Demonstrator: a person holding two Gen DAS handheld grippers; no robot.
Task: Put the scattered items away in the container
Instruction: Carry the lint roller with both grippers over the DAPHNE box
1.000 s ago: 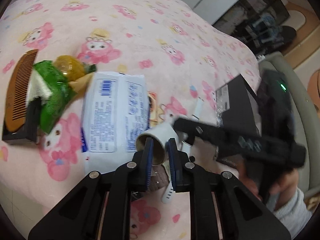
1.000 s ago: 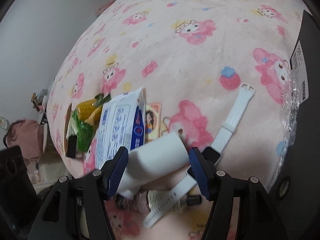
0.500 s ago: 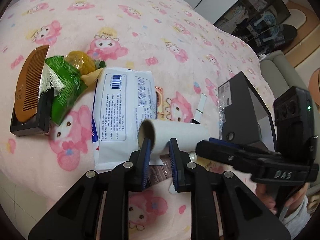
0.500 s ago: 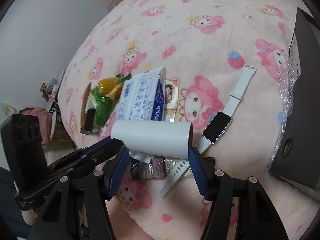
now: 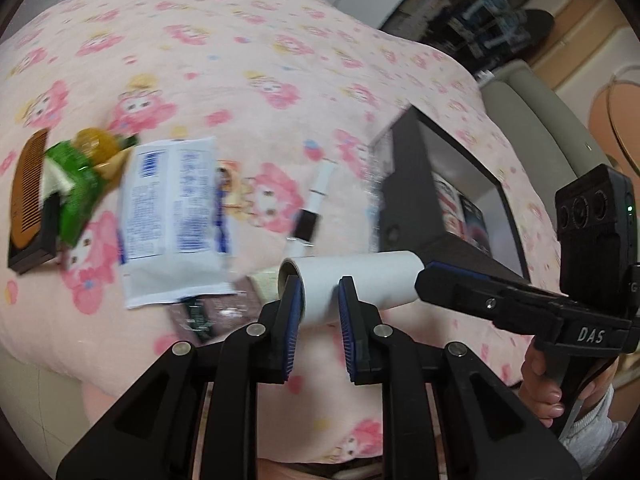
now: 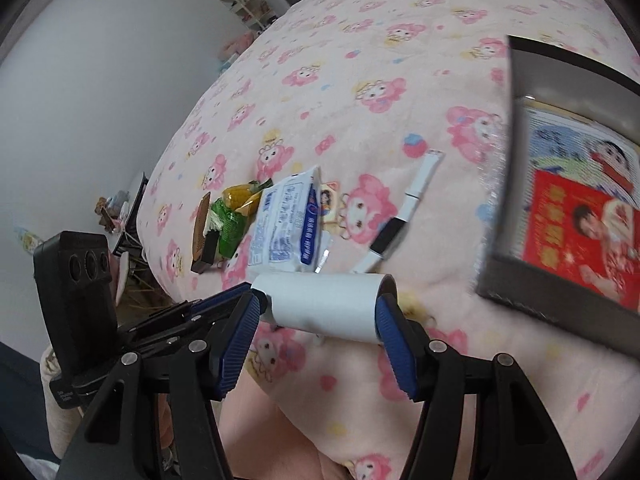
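A white paper roll (image 5: 368,284) hangs level above the pink cartoon-print blanket (image 5: 248,52), held by both grippers. My left gripper (image 5: 318,308) is shut on its left end. My right gripper (image 6: 316,320) clamps the roll (image 6: 320,300) lengthwise, one blue pad on each end. To the right stands the black box (image 5: 404,208), open on top, with printed picture packets inside (image 6: 576,216). A white-strap smartwatch (image 5: 310,220), a white-and-blue wipes pack (image 5: 172,208), a green packet (image 5: 76,188) and a wooden comb (image 5: 26,196) lie on the blanket.
A small picture card (image 5: 230,184) and a dark sachet (image 5: 216,312) lie by the wipes pack. A black block (image 5: 38,240) sits under the comb. A person's hand (image 5: 544,384) holds the right gripper. The blanket's front edge drops off just below the roll.
The roll has come up off the blanket and moved right, closer to the black box, with both grippers still on it. The watch, once partly covered, now shows in full.
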